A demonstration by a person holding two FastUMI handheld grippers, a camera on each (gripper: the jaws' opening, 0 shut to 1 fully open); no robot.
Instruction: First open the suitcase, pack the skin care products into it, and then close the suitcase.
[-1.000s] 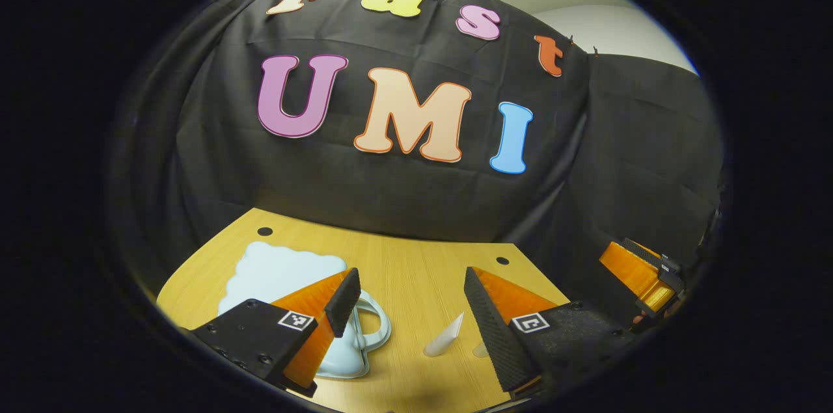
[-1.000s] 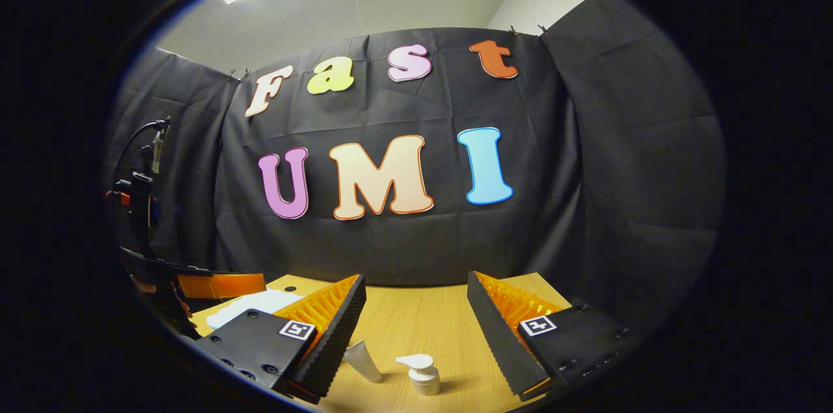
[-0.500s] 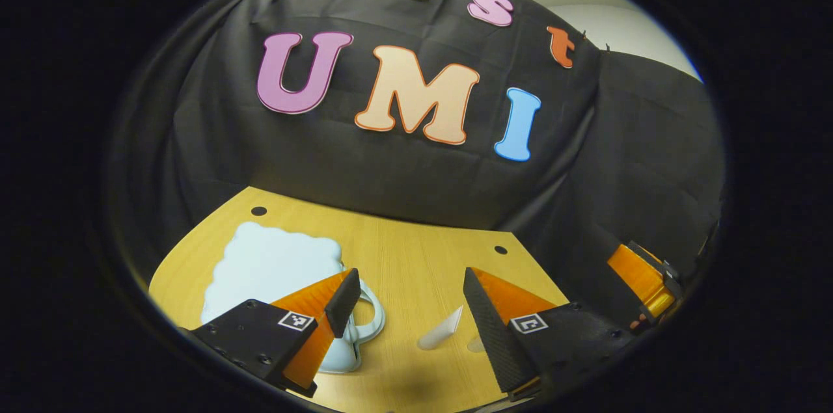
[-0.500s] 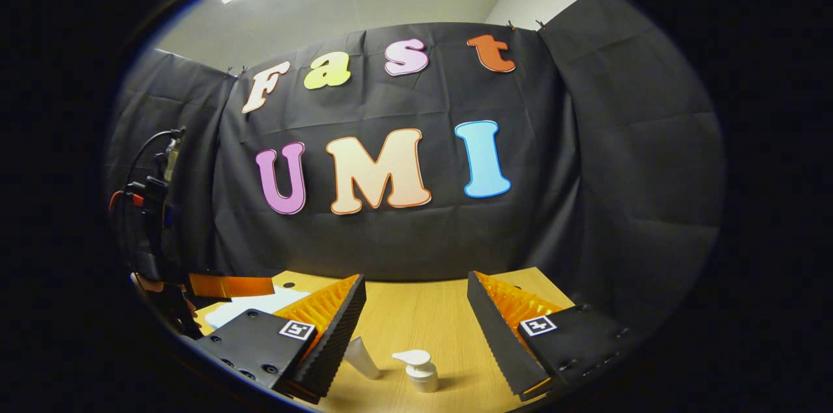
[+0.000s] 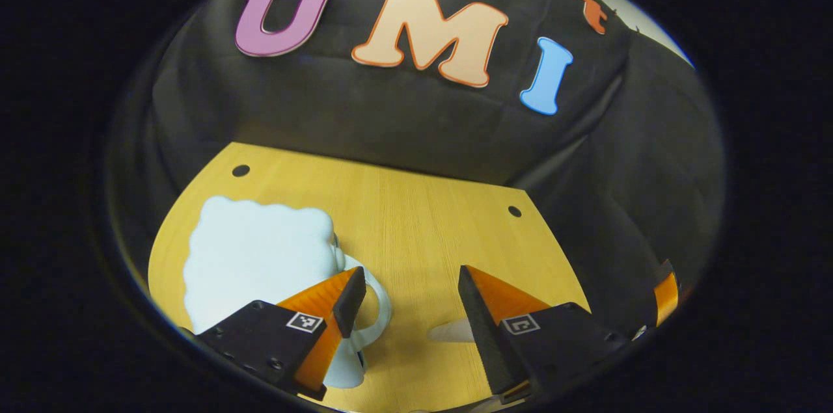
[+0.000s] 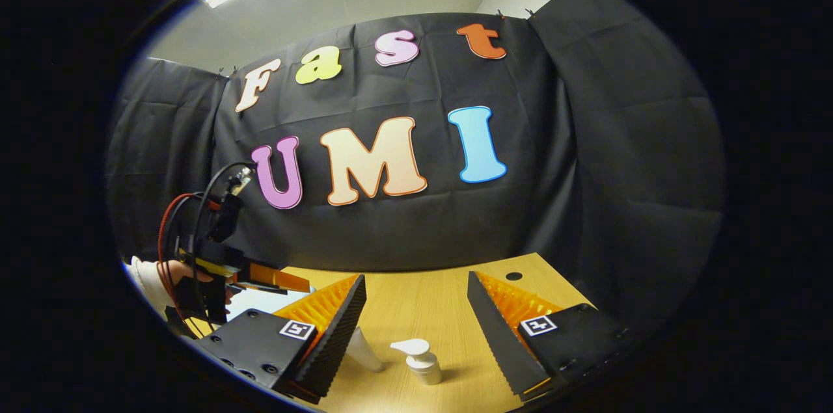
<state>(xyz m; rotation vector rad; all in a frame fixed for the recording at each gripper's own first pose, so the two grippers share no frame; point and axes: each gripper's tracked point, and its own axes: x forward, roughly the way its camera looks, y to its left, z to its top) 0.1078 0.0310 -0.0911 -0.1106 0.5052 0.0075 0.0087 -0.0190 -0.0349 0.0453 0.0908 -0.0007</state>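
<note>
Left gripper (image 5: 407, 299) hangs over the wooden table (image 5: 416, 205), jaws spread wide, nothing between them. The pale blue suitcase (image 5: 257, 257), cloud-edged and lying flat with its lid down, sits below and to the left of that gripper; its loop handle (image 5: 376, 309) pokes toward table centre and shows just past the left finger (image 5: 350, 293). Whether that finger touches the handle I cannot tell. So the coming move turns on this: the handle lies left of the jaw gap, not inside it, and the gripper needs to shift left and drop to catch the handle or lid edge. The left gripper is clearly the nearer one to the case.

Right gripper (image 6: 416, 315) is also spread open and empty. Ahead of it on the table stand a white pump bottle (image 6: 420, 361), upright, and a white tube (image 6: 363, 349) leaning just beside the right gripper's left finger; the two products are near each other but apart. The tube's long axis runs roughly away from the camera, tilted. In the left gripper view the same tube (image 5: 450, 332) peeks out beside the right finger, lying to the right of the case.

Room: the table's middle is bare wood between case and products, so the lid likely has space to swing. The case sits close to the table's left edge, black cloth wall behind. In the right gripper view the left gripper, held by a gloved hand (image 6: 153, 270), hovers over the case at far left.
</note>
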